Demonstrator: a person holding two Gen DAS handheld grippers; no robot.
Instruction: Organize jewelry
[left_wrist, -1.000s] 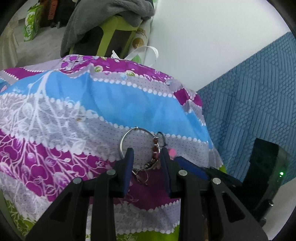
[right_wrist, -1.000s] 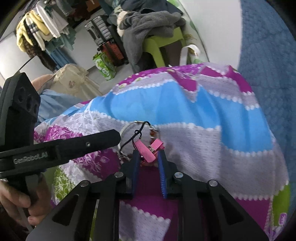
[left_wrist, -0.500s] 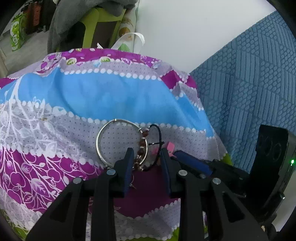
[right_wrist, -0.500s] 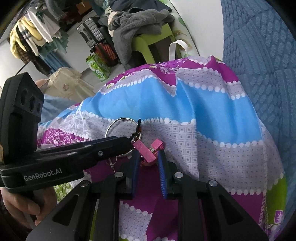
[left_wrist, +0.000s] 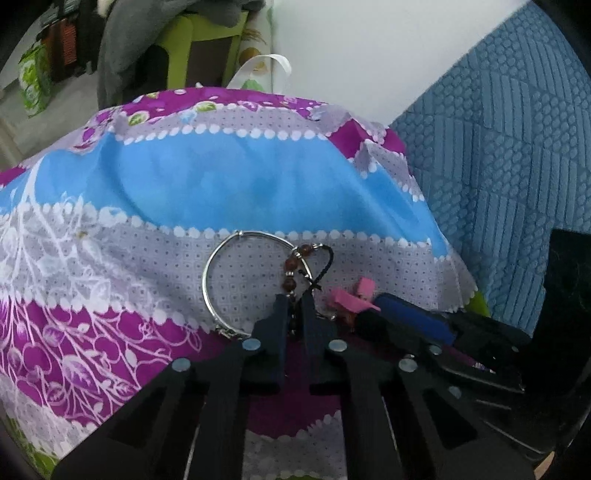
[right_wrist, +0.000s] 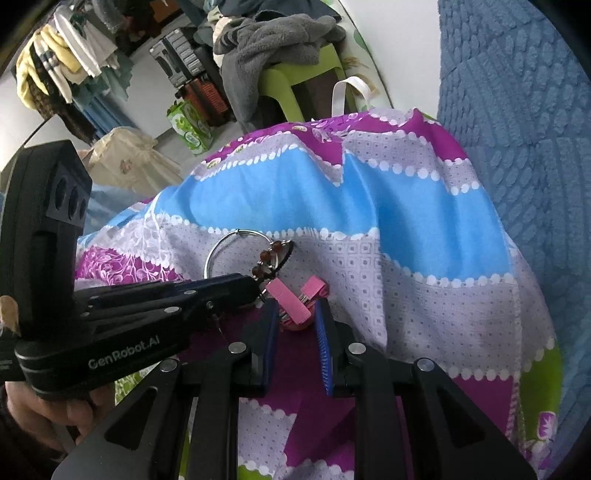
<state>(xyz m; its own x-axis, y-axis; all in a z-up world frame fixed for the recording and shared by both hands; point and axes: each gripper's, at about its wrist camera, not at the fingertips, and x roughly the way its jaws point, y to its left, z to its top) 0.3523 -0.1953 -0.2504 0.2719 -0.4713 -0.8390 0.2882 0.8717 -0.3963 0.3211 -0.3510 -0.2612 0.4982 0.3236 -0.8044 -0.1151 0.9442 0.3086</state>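
Bangle (left_wrist: 236, 280): thin silver wire, light, stiff, slippery; lay on patterned cloth (left_wrist: 229, 184) with beads (left_wrist: 290, 264) and black cord (left_wrist: 327, 264) tangled in. Left gripper (left_wrist: 295, 314) jaws nearly together, clamped on beaded strand. Right gripper (right_wrist: 295, 321) jaws apart around pink hair clip (right_wrist: 301, 297). Best held at beads.

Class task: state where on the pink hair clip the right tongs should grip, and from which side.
Grip the pink hair clip across its two raised arms, approaching from the near side. The arms form a V opening away, and the right tongs already straddle it, open.
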